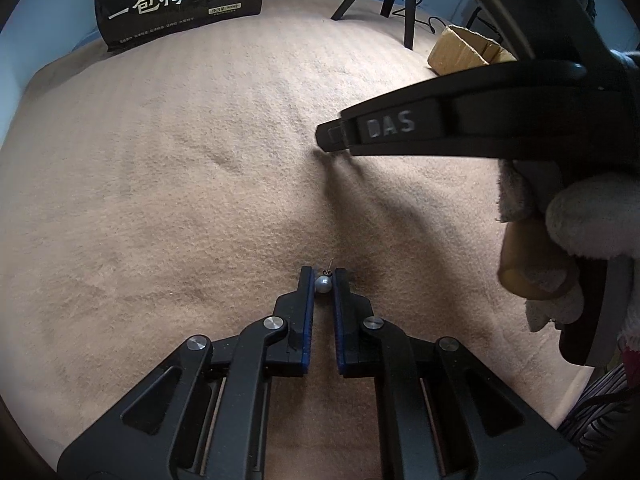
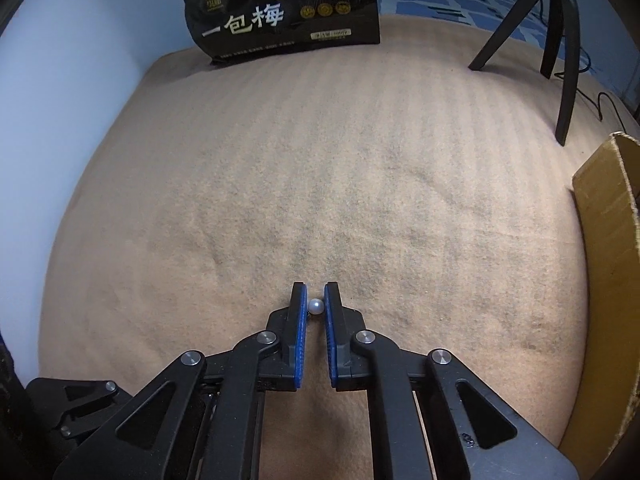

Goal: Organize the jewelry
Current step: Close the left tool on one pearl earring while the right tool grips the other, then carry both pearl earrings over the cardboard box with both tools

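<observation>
Two grippers, each pinching one pearl earring. The left gripper (image 1: pixel 323 280) has its blue-padded fingers (image 1: pixel 307 292) drawn close around a pearl earring (image 1: pixel 322 284), the bead caught near the fingertips, with a small dark fitting and a thin wire post poking forward past it. The post points away from the gripper, roughly along the fingers' own line, so the earring's long axis runs straight ahead. The right gripper (image 2: pixel 316 300) is likewise narrowed on a second pearl (image 2: pixel 315 305), held between its blue pads (image 2: pixel 301 312) a little back from the tips; no post shows in that view, so I cannot tell which way that one points.

Both are held above a tan blanket (image 1: pixel 180 160). In the left view the right gripper (image 1: pixel 332 138) reaches in from the right side, ahead of the left fingertips and higher in the frame, held by a gloved hand (image 1: pixel 580 216).

Outward from there, a cardboard box (image 2: pixel 608 260) lies to the right, its open flap close beside the right gripper and farther from the left one. If the box is where the earrings go, which is only my guess, the right hand is the nearer. A dark snack bag (image 2: pixel 280 12) stands at the blanket's far edge, and a tripod (image 2: pixel 560 40) at the far right.
</observation>
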A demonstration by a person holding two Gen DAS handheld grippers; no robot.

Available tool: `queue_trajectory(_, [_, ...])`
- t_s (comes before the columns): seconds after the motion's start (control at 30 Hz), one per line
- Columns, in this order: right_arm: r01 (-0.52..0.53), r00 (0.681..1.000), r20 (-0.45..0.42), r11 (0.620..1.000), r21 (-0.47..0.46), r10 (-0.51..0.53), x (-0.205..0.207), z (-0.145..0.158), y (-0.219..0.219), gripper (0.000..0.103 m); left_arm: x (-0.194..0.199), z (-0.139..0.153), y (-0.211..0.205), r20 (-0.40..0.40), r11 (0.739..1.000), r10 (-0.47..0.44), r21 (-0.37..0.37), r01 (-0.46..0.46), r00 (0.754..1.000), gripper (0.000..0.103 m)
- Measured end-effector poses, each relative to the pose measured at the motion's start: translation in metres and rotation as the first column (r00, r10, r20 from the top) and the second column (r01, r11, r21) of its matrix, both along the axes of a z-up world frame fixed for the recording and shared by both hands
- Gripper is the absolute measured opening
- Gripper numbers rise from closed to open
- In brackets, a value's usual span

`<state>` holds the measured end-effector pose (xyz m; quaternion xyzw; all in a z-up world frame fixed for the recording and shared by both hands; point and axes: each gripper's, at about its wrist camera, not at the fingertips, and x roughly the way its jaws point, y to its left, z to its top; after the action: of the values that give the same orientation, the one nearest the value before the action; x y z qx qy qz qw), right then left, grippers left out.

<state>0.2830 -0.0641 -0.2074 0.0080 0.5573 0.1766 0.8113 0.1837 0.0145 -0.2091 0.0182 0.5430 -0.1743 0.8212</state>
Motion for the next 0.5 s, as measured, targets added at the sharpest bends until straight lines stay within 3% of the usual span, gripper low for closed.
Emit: queue_trajectory(0.5, [0.062, 0.991, 0.114, 0.997, 0.050, -0.068, -0.023, 0.067, -0.057, 0.007, 0.002, 0.045, -0.002, 0.080, 0.996, 0.044, -0.081, -0.038, 0.996, 0.007])
